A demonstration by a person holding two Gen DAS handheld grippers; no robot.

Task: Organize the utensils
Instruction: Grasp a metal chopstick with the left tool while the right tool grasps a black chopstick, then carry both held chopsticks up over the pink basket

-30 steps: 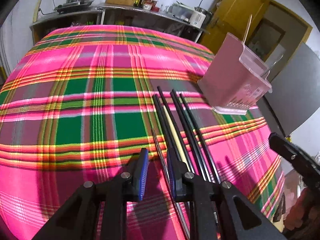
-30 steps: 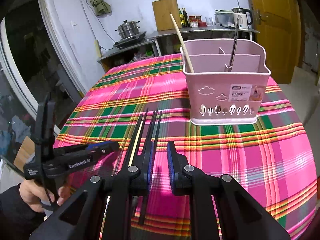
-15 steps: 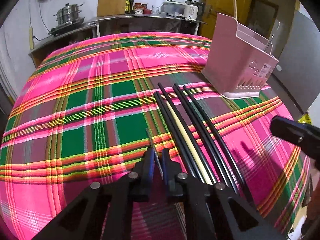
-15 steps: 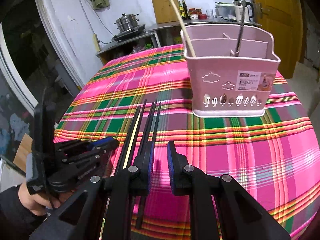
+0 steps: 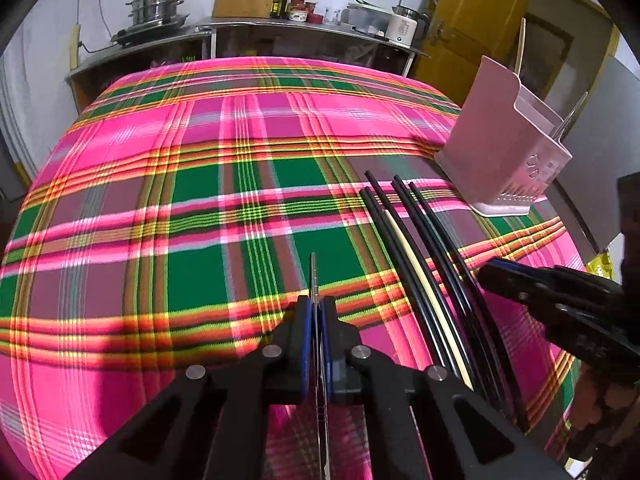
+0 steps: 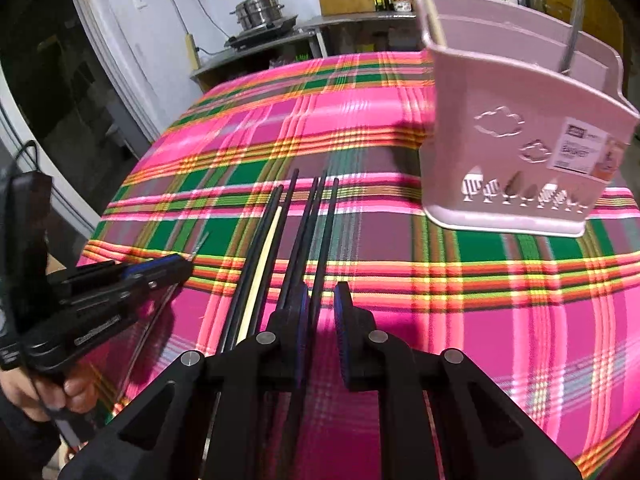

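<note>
- Left wrist view: the left gripper (image 5: pixel 317 312) is pointing down at the plaid tablecloth (image 5: pixel 200 200), its blue pads pressed together on a thin metal chopstick (image 5: pixel 313 276) whose tip is sticking out ahead of the fingertips.
- Just to the right of it, a bundle of black chopsticks (image 5: pixel 404 216) with one pale chopstick (image 5: pixel 404 248) among them is lying on the cloth, running away from the camera toward the pink utensil basket (image 5: pixel 496 152).
- The basket is standing upright near the table's right edge, holding a pale stick and a metal utensil in its compartments; which compartment each occupies cannot be told.
- Right wrist view: the right gripper (image 6: pixel 320 300) is hovering low over the near ends of the black chopsticks (image 6: pixel 316 216), its jaws standing slightly apart with one dark chopstick passing between them; whether the pads are touching it cannot be told.
- The left gripper (image 6: pixel 176 266) is appearing at the left of this view, held by a hand (image 6: pixel 44 390), with the metal chopstick's tip (image 6: pixel 200 242) projecting from it.
- Behind the table, a steel pot (image 5: pixel 158 2) is sitting on a shelf against the wall.
</note>
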